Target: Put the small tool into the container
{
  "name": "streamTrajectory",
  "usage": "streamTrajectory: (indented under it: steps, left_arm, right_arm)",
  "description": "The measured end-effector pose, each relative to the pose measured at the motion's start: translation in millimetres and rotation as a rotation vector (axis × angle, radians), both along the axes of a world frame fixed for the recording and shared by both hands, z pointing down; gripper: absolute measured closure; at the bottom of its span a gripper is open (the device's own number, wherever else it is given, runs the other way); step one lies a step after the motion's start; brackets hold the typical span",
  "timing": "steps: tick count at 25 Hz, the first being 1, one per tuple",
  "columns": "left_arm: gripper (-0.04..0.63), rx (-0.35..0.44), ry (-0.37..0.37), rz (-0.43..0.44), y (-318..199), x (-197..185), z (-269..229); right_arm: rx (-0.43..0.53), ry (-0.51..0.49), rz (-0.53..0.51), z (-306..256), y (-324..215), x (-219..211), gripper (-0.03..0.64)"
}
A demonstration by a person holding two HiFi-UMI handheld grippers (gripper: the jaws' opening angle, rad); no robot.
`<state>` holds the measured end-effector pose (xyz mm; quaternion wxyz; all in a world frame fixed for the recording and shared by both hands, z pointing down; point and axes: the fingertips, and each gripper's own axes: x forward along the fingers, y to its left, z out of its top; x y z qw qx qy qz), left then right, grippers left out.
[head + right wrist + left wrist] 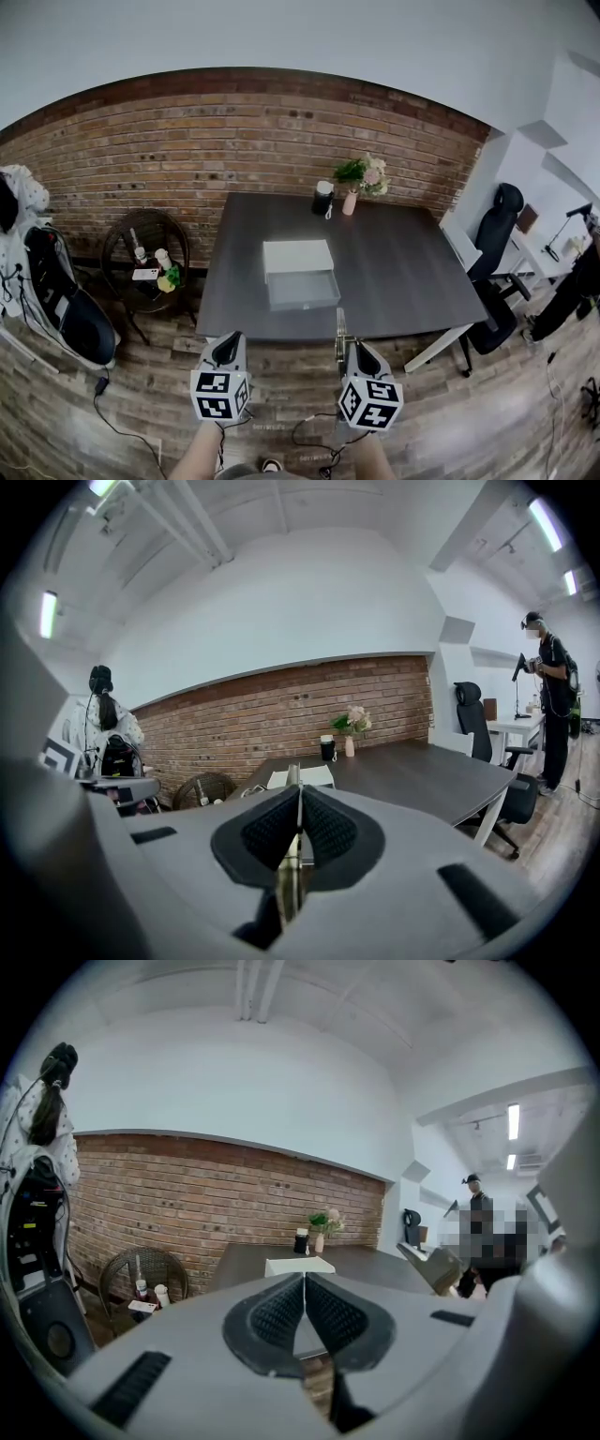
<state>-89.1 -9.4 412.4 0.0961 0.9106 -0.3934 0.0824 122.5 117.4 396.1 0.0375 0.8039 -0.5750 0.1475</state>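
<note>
The small tool (292, 860), a thin flat metal strip, stands edge-on between the pads of the right gripper (299, 819), which is closed on it. Its tip pokes out past the jaws, close to the near edge of the dark worktop (403, 267). The left gripper (305, 1305) hangs alongside with its pads together and nothing between them. Ahead of both, out on the worktop, sits the white container (298, 256), its drawer pulled out toward the person. A dark cup (322, 198) and a vase of flowers (352, 187) stand at the far edge, before the brick wall (187, 150).
</note>
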Motion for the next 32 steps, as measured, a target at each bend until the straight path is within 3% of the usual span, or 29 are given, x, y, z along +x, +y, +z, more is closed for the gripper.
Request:
streamTrajectory:
  steps: [15, 32]
  left_arm:
    - [0.588, -0.034, -0.025, 0.018, -49, 34, 20]
    - [0.588, -0.021, -0.026, 0.057, -199, 100, 10]
  right_arm:
    - [-0.037, -0.032, 0.040, 25, -42, 41, 0.606]
    - [-0.032, -0.025, 0.087, 12, -180, 110, 0.606]
